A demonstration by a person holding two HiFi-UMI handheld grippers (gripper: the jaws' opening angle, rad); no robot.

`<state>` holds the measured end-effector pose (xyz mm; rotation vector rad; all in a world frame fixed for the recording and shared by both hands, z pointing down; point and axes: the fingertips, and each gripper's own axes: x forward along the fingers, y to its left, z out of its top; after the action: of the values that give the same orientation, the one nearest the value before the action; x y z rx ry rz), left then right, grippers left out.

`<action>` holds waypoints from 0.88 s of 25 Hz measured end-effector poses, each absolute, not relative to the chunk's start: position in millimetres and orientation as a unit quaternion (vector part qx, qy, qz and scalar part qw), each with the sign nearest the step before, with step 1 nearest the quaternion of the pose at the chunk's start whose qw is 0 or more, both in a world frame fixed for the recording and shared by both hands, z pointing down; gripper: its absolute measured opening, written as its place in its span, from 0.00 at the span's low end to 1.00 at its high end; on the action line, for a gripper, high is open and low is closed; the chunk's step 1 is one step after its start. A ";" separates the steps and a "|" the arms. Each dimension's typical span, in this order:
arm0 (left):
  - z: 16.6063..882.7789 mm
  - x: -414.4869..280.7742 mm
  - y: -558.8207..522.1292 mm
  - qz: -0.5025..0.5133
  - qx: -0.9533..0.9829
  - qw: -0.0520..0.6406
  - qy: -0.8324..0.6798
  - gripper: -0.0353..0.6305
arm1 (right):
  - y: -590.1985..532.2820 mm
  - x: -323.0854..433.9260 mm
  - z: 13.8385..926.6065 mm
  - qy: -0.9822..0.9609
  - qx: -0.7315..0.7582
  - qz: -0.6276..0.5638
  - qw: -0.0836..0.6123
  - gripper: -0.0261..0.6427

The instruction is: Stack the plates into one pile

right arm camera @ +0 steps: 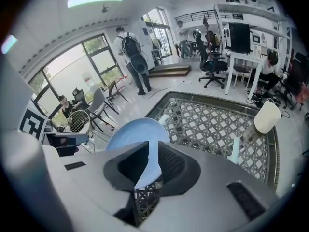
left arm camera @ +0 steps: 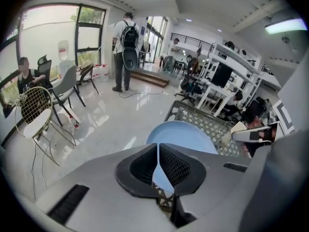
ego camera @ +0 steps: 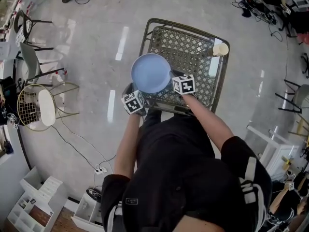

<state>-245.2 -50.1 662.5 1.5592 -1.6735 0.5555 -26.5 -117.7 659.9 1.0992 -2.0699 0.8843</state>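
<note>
**Just one blue plate, up off the table between two grippers**

Only one plate [ego camera: 150,73] to count: pale blue, round, shallow. Hangs roughly level above the near left part of the table [ego camera: 186,24], lifted clear of its top. Gripped at the near rim from two sides.

Two grippers to count. Left gripper [left arm camera: 158,166]: jaws drawn almost together, pinching the thin blue rim between the ribbed pads. Right gripper [right arm camera: 149,166]: jaws narrow too, clamped on the rim at the other side. Two marker cubes, one per gripper, just beside the plate's near edge in the head view: left cube [ego camera: 133,102], right cube [ego camera: 183,84].

One table only: dark metal frame, diamond lattice top, rounded corners. One cream cup [ego camera: 220,49] on it, at the far right corner, well apart from the plate.

Around it, a polished grey floor [ego camera: 96,42] streaked with reflected ceiling lights. To the left, one round wire chair [ego camera: 36,108] with a white seat pad, and two dark chairs [ego camera: 29,57] beyond it. One power strip [ego camera: 100,169] on the floor with a thin cable trailing off. White shelf units [ego camera: 34,199] in the near left corner.

Farther off, tall windows, white desks and office chairs. One standing person with a backpack [left arm camera: 126,52]; one seated person [left arm camera: 26,79] by the window.
</note>
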 end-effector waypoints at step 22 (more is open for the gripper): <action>405.0 -193.2 -46.9 0.053 0.715 0.132 -0.684 0.08 | -99.6 -36.7 439.8 -0.877 0.421 0.200 0.115 0.06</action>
<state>-193.2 -46.9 405.0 2.0761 -1.9865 0.1529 -36.7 -99.6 439.8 1.2330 -2.5707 0.5853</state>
